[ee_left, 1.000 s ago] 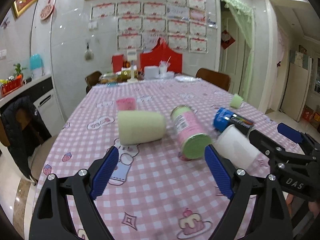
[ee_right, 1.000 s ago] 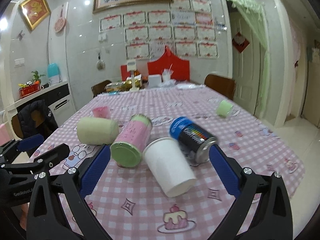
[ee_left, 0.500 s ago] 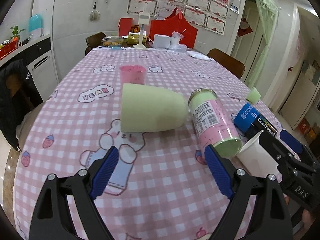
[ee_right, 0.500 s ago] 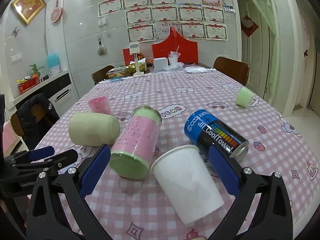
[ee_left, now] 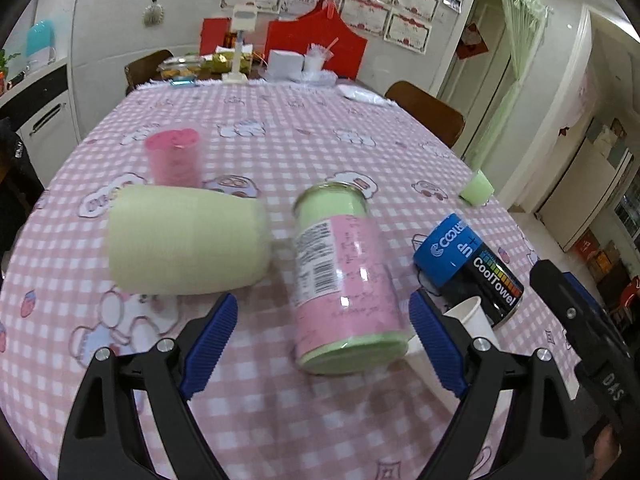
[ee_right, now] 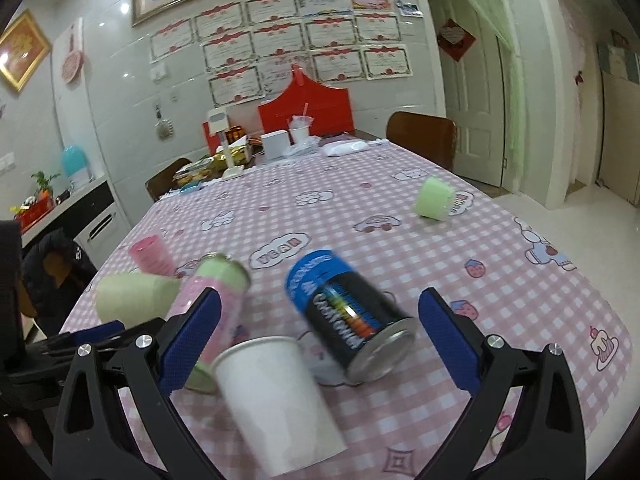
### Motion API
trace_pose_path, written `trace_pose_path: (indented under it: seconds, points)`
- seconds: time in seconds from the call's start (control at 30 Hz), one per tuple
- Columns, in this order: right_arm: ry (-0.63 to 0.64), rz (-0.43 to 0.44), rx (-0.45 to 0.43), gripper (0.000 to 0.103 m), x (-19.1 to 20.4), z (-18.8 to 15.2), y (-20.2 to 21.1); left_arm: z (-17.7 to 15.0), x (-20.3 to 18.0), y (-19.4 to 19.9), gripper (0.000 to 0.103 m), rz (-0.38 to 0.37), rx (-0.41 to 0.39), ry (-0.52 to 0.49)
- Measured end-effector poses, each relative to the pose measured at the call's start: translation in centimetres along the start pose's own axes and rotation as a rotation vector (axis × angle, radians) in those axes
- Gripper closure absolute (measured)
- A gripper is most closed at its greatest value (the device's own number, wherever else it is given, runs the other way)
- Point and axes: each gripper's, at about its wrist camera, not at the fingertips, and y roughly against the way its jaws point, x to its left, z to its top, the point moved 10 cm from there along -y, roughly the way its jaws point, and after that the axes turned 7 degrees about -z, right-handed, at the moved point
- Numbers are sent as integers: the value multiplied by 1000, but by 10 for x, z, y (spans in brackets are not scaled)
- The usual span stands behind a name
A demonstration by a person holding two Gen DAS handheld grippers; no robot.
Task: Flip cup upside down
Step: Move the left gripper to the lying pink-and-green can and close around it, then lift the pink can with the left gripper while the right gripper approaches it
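Observation:
A white paper cup [ee_right: 276,400] lies on its side on the pink checked tablecloth, between the open blue pads of my right gripper [ee_right: 316,344]. In the left wrist view only its narrow end [ee_left: 468,318] shows behind the right pad. My left gripper [ee_left: 320,340] is open, its pads on either side of the near end of a pink canister with green ends [ee_left: 344,276] that lies on its side. A pale green cup [ee_left: 184,240] lies on its side at the left. A pink cup [ee_left: 174,160] stands behind it.
A blue and black CoolTowel can [ee_right: 348,312] lies beside the white cup. A small green cup [ee_right: 434,198] lies far right near the table edge [ee_right: 600,300]. Boxes and containers crowd the far end [ee_left: 280,64]. Chairs [ee_right: 422,138] stand around the table.
Both grippers have moved forward and lower towards the table. The pink canister now sits between the left pads, and the white cup is closer in the right view. Both stay open.

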Motion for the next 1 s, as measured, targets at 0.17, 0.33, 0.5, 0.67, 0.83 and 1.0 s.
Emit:
trace_pose_path:
  seconds: [0.17,0.33,0.5,0.67,0.83,1.0]
  points:
    - [-26,26,36,8,-9,-4,-12,0,-4,-18,17,48,36,-11]
    - [-42,73,75,8,-7,-14,-19,-3,-4,-28,18,60,71,-8]
    - [-42,107,86,8,-2,-17,-16,-10,-1,-26,35,54,82,4]
    - [-34,117,77,8,0,-16,-5,-18,3,-8,35,51,57,7]
    - [-33,112,73,8,4,-21,9,-38,1,15,35,15,60,-6]
    - [-11,87,67,8,14,-31,26,-63,-6,37,35,-43,63,-25]
